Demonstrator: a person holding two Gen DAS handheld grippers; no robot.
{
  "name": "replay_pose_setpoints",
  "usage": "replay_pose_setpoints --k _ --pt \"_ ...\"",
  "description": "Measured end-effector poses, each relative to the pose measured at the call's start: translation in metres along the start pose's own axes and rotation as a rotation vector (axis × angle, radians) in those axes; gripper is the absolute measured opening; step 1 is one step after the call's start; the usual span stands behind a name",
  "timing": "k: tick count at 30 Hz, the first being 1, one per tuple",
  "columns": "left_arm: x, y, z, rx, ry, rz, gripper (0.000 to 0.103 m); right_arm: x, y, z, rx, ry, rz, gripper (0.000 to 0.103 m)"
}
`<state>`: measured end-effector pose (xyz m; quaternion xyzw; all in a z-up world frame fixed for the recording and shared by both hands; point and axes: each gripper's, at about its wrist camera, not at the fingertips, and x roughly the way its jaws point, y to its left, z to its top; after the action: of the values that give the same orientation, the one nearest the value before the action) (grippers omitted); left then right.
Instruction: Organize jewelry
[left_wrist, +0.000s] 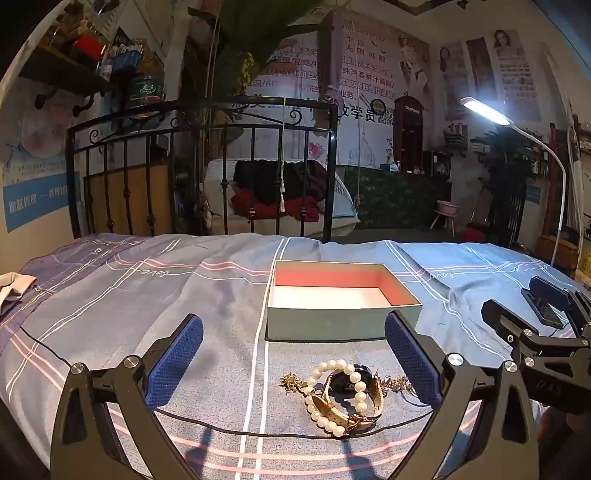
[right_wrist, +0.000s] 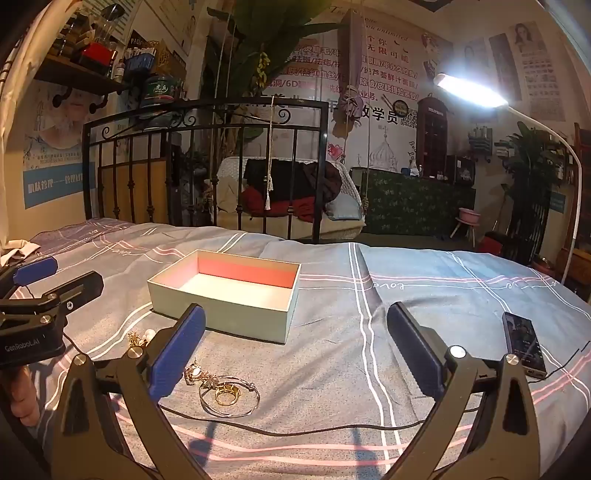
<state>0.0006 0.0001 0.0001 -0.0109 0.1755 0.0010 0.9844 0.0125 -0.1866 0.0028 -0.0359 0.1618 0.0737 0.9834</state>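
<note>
Left wrist view: my left claw (left_wrist: 293, 354) hangs wide open over the striped bedsheet (left_wrist: 129, 295), gripping nothing. Between its blue pads (left_wrist: 177, 358) lie a pearl bracelet (left_wrist: 334, 397) looped over a watch (left_wrist: 351, 384), with a gold chain (left_wrist: 397, 384) just beside them. The empty box (left_wrist: 340, 317) sits beyond, on the sheet.

On the right wrist view, my right claw (right_wrist: 295, 349) is also spread fully and empty. Near its left pad lie a bangle (right_wrist: 229, 397) with a gold ring (right_wrist: 227, 393) inside it. The box (right_wrist: 225, 299) stands farther back, left of centre. A phone (right_wrist: 522, 345) rests by the right finger.
</note>
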Motion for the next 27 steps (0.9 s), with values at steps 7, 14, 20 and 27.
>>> replay_pose_setpoints --k 7,14,20,27 --pt "-0.0004 0.001 0.0011 0.001 -0.001 -0.002 0.096 0.0003 0.0023 0.0002 0.003 -0.004 0.0 0.097" --pt "0.0041 0.0034 -0.0066 0.011 0.011 -0.002 0.096 0.0013 0.0029 0.0017 0.015 0.002 0.008 0.097" --pt "0.0075 0.0029 -0.0049 0.007 0.009 0.014 0.096 0.0008 -0.0013 -0.0012 0.021 -0.005 0.011 0.097" --pt "0.0065 0.0004 -0.005 0.019 0.011 0.017 0.096 0.0018 -0.0033 -0.002 0.032 -0.004 0.013 0.097"
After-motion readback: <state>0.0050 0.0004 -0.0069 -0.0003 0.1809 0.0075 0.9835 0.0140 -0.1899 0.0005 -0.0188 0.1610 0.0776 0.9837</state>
